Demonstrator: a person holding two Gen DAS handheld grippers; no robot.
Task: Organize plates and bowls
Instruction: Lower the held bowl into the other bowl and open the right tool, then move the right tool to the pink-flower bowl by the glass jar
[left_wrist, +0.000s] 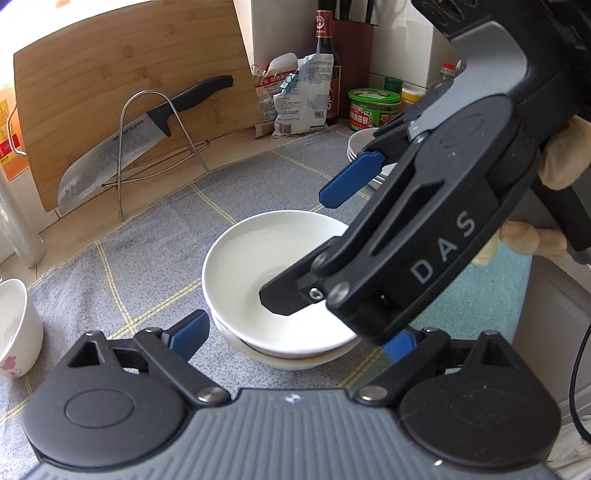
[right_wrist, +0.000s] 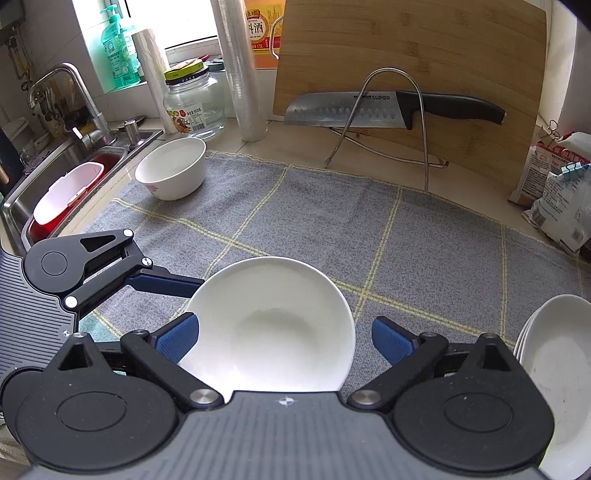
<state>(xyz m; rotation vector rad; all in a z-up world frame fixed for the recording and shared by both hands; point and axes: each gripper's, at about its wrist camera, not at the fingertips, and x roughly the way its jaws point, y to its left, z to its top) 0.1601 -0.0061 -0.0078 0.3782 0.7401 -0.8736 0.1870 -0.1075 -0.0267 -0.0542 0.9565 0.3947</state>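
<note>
Grey checked cloth is covering the counter, and nearly everything for this job is sitting on it. Nearest the person, two shallow white plates are lying nested, the upper plate resting in the lower plate, whose rim is peeking out beneath. Both tools are hanging over that pair. The right gripper is standing with its blue pads spread wide on either side of the upper plate, apart from the rim, so I judge it is releasing the dish onto the pile. The left gripper is likewise spread, flanking the stack at its near edge, probably to steady it, though the right tool is hiding one of its pads and I cannot tell whether either is touching.

Just beyond, to the right, a second stack of white plates is waiting at the cloth's edge, which suggests like is being gathered with like. Farther left, near the sink, a deeper white bowl with a pink flower is sitting alone, not yet grouped. At the back, a knife is resting on a wire rack against a bamboo cutting board, well out of the way.

The upper plate is looking plain, glossy and clean, with a gently sloping well.
</note>
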